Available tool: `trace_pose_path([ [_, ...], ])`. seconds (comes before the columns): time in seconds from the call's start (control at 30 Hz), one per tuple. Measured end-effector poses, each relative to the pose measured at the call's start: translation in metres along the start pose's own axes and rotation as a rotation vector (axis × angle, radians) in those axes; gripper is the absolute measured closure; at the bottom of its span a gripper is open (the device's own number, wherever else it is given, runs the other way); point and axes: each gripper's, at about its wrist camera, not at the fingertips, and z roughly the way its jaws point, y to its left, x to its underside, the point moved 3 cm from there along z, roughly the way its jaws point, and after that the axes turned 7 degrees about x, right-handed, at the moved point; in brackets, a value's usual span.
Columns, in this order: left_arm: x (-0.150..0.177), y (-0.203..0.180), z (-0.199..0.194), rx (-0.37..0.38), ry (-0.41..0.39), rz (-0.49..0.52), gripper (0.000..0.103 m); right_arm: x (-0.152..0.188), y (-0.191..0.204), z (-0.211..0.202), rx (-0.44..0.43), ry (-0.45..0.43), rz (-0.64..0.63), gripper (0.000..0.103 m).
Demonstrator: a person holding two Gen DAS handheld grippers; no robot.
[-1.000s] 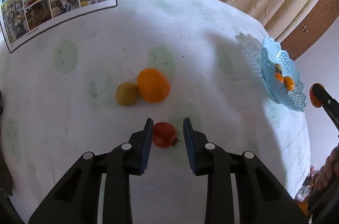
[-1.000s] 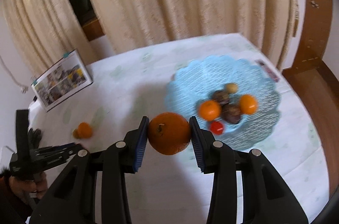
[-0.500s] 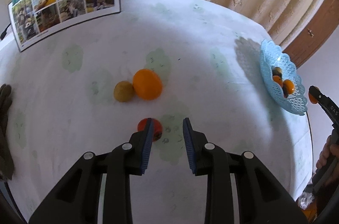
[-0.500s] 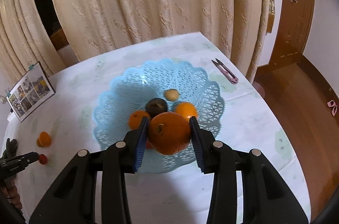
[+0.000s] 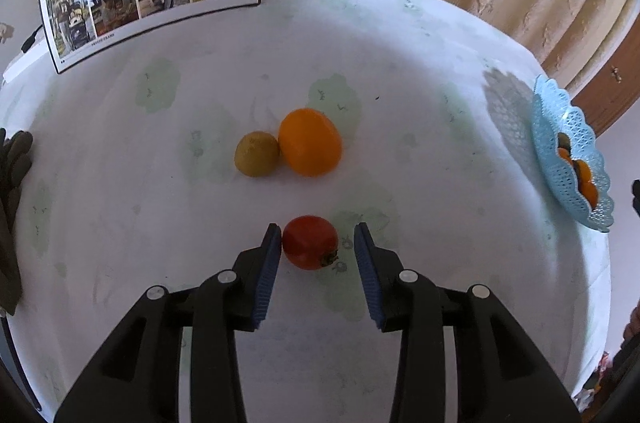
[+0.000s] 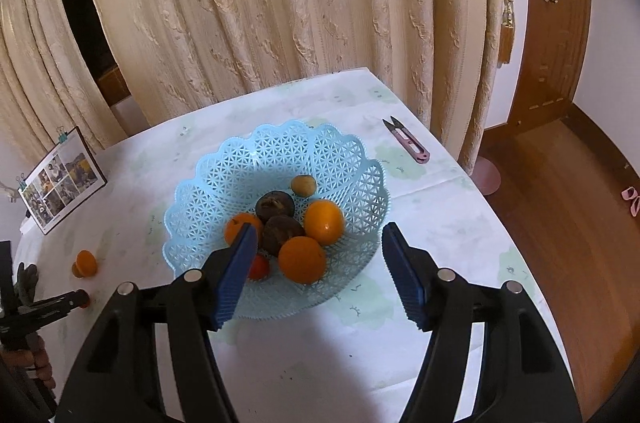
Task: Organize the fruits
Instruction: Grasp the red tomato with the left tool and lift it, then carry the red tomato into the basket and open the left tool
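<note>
While the right gripper [image 6: 316,271] hangs released above the blue basket [image 6: 224,179], the left gripper [image 5: 316,263] brackets the red fruit [image 5: 310,242] on the surface [image 5: 440,183], fingers spread. Its left finger nearly touches, so uneven closing could roll the fruit away.

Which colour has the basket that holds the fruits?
The basket is light blue with a lattice pattern; the right wrist view shows it best.

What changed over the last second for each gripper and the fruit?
The right gripper carried its orange over the blue basket, opened and let it go; the orange now lies among the basket's fruit. The left gripper drifted off the red fruit, then came back to straddle it, jaws open. The orange and yellow-green fruit on the table stayed put.
</note>
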Motion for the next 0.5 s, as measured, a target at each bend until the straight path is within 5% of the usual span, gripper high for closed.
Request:
trace_pose_path([
  [0.1, 0.002, 0.000, 0.006, -0.013, 0.004, -0.005, 0.074, 0.000, -0.002, -0.005, -0.012, -0.005, -0.007, 0.037],
  [0.3, -0.004, -0.020, -0.001, 0.016, -0.003, 0.009, 0.074, -0.003, -0.009, -0.012, -0.026, -0.017, -0.002, 0.037],
  [0.5, -0.024, -0.083, -0.015, 0.113, -0.035, 0.094, 0.074, -0.007, -0.021, -0.014, -0.026, -0.028, 0.017, 0.037],
])
